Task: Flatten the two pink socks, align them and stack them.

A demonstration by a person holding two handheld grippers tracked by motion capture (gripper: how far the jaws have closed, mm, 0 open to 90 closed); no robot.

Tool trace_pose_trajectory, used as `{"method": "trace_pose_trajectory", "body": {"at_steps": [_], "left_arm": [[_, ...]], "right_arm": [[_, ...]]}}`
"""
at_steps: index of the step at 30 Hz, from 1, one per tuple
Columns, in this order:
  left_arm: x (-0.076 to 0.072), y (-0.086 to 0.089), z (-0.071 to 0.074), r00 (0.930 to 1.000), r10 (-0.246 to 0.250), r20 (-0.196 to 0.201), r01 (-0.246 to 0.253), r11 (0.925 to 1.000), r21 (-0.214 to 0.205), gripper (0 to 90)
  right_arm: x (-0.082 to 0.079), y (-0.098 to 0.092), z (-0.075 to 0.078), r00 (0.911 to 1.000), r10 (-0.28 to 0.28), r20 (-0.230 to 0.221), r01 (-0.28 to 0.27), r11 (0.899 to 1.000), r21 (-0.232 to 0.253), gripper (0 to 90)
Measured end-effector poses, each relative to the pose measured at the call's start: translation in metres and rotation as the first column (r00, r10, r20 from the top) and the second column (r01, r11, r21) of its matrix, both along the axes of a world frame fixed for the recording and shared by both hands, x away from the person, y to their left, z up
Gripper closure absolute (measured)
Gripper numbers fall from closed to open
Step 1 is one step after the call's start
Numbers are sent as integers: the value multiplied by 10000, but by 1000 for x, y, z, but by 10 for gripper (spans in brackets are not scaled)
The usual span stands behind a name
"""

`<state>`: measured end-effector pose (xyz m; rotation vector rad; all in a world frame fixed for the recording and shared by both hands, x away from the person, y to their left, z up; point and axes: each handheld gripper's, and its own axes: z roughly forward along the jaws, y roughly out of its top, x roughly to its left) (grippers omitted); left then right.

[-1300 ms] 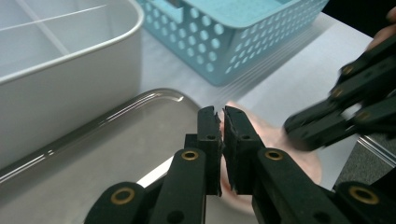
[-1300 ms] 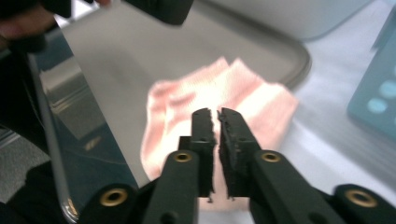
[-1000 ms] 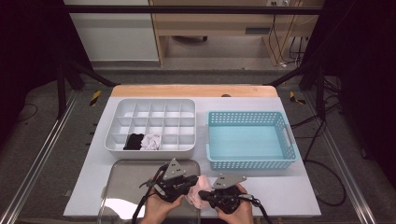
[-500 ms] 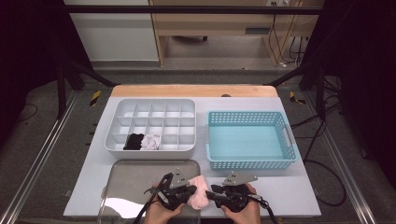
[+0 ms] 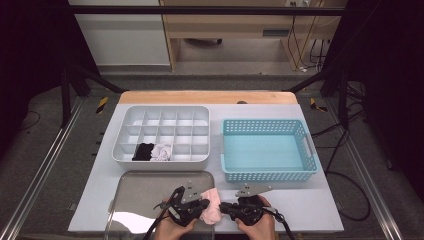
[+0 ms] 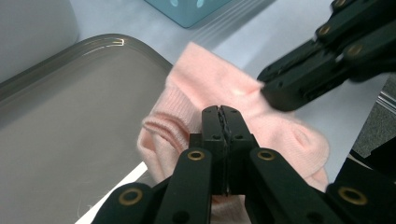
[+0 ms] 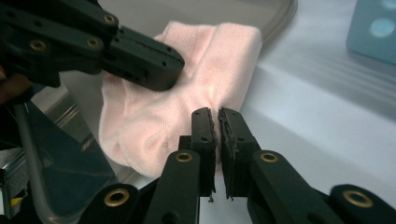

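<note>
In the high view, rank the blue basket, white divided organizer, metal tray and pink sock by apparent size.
1. Blue basket and white divided organizer: alike, too close to rank.
2. Metal tray, partly cut off by the frame's bottom edge, so unsure.
3. Pink sock, clearly smallest.

Dim workroom behind a lit white desk (image 5: 320,210)

Grey carpet floor (image 5: 65,165) spreads around, metal rails (image 5: 42,175) flanking both sides; a wooden bench (image 5: 225,22) and white cabinet (image 5: 120,35) stand beyond, cables (image 5: 305,45) hanging at right.
</note>
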<state>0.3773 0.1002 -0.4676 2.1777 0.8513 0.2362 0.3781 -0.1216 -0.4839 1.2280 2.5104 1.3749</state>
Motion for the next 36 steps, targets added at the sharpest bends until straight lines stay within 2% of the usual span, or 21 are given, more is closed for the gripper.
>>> {"method": "trace_pose_trajectory", "body": {"at_steps": [3,5,7,11,15,17,19,22,25,26,29,33,36], "left_arm": [[1,0,0,9999,80,-120,-81,9999,-77,883],[1,0,0,9994,185,-306,-191,9996,-219,883],[2,1,0,9991,225,-373,-236,9992,-307,885],[2,5,2,9979,324,-556,-359,9973,-635,868],[2,21,17,9970,709,-319,-737,9922,-1001,823],[0,32,24,9949,1006,-6,-1002,9903,-963,806],[-3,45,25,9919,1261,161,-1247,9898,-694,799],[-9,57,13,9908,1339,-194,-1346,9900,-425,812],[-11,59,5,9920,1192,-421,-1206,9922,-326,842],[-11,58,-1,9930,1018,-606,-1041,9939,-353,860],[-11,55,-2,9942,937,-535,-959,9945,-410,882],[-13,55,-3,9940,952,-535,-975,9944,-419,884],[-13,54,-5,9943,920,-547,-940,9949,-356,886]], "right_arm": [[-1,-1,13,9992,2,393,-18,9992,403,860],[-3,1,19,9982,243,549,-277,9978,608,860],[-6,7,21,9959,579,700,-620,9963,592,860],[-9,13,21,9936,804,796,-837,9957,398,859],[-9,14,21,9934,779,846,-803,9964,260,858],[-10,15,20,9935,769,840,-790,9966,215,858],[-10,16,20,9934,773,851,-792,9967,185,857],[-10,17,20,9936,739,858,-755,9970,151,857],[-10,20,20,9930,747,916,-759,9971,95,857],[-10,22,21,9919,797,986,-809,9967,82,857],[-10,27,23,9884,974,1162,-981,9952,1,856],[-9,37,27,9834,1263,1303,-1291,9915,137,857],[-9,51,29,9733,1829,1383,-1847,9828,0,856]]}}
